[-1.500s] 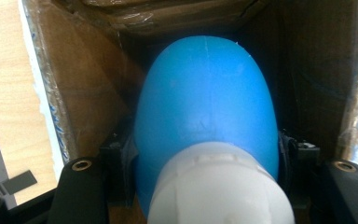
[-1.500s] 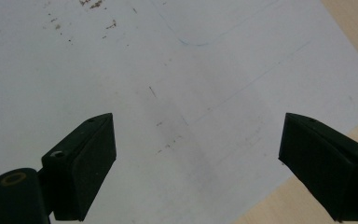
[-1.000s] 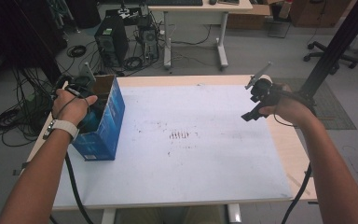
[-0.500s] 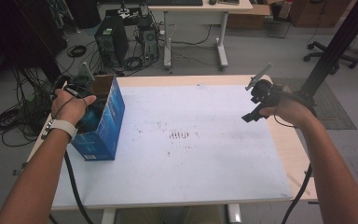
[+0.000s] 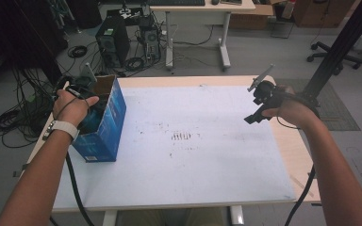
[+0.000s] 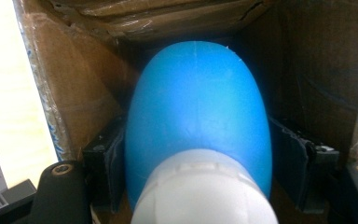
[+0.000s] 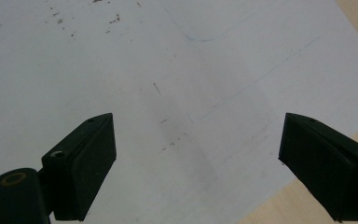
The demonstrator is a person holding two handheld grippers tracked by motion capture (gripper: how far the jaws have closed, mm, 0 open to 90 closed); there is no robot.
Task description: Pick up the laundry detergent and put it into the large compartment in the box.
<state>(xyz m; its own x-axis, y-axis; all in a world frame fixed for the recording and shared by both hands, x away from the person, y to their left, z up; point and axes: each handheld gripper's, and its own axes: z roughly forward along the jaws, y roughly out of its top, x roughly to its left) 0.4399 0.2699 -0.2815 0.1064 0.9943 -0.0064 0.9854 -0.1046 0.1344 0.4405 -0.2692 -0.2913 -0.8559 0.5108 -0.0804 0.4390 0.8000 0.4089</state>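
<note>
- My left gripper [image 6: 193,158] reaches down into the open blue cardboard box [image 5: 101,136] at the left edge of the tabletop [image 5: 193,174]. My left hand [image 5: 73,106] hangs over the box's open top.
- The blue rounded object [image 6: 196,102] lies inside the box between my left fingers [image 6: 105,163]. Its domed end points at the brown inner wall and its white end [image 6: 205,191] is nearest the camera.
- Those fingers have just been opening. They stand apart with the object between them, the pads close beside its flanks rather than squeezing it. I judge this a release, so that the object stays in the box.
- My right gripper [image 7: 196,158] hovers over the bare white tabletop near its right edge. Its fingers [image 7: 91,154] are spread wide with nothing between them. I take it to be parked there, clear of the box and waiting.
- Against the high view a second ago, both hands and the box sit in the same spots. The one change is the loosening of my left fingers.
</note>
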